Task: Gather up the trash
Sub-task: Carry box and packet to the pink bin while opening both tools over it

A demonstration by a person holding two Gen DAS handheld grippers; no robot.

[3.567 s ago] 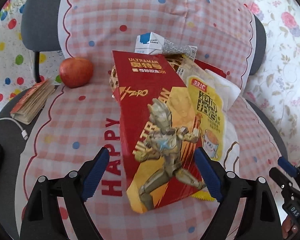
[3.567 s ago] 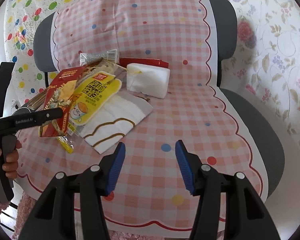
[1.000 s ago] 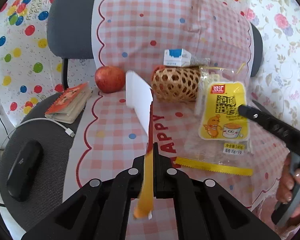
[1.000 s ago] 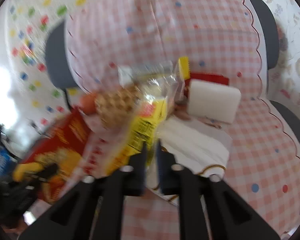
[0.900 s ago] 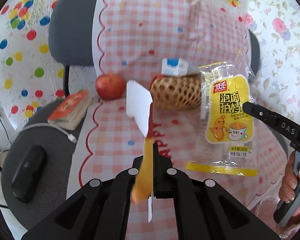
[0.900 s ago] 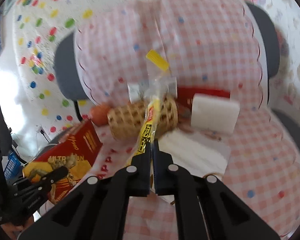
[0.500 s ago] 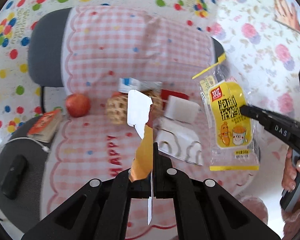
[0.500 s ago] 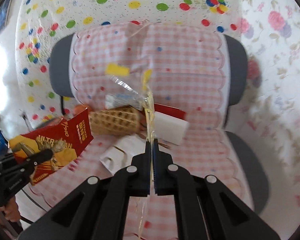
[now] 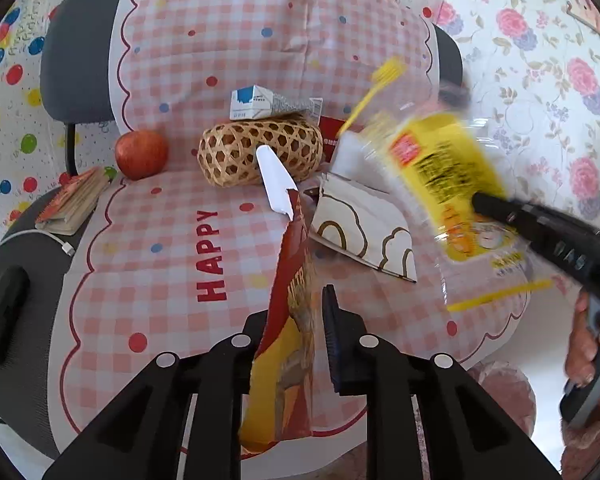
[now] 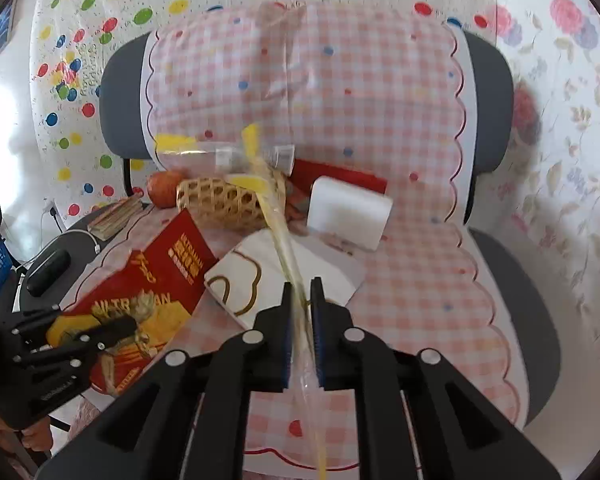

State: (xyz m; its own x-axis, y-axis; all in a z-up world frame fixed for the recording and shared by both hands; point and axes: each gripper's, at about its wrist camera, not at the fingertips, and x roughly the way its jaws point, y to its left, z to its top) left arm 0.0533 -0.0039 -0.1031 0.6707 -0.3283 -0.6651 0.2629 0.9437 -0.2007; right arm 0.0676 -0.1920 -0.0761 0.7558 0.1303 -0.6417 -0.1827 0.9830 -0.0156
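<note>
My left gripper (image 9: pixel 298 308) holds a red Ultraman snack bag (image 9: pixel 290 308) edge-on above the checked chair seat; its jaws stand a little apart around the bag. The bag also shows in the right wrist view (image 10: pixel 148 292). My right gripper (image 10: pixel 300 300) is shut on a clear and yellow snack wrapper (image 10: pixel 276 216), seen blurred in the left wrist view (image 9: pixel 448 176). A white paper bag with gold outlines (image 9: pixel 364 232) lies on the seat.
On the seat stand a woven basket (image 9: pixel 260 152), a blue-white cigarette pack (image 9: pixel 252 102), an apple (image 9: pixel 141 154), a white tissue pack (image 10: pixel 348 212) and a red packet (image 10: pixel 340 178). A notebook (image 9: pixel 74 206), a cable and a black case (image 9: pixel 2 312) lie on the left chair.
Both grippers picked up their wrappers and lifted them off the seat. In the last half second both came lower and closer to the seat, and the left jaws loosened slightly.
</note>
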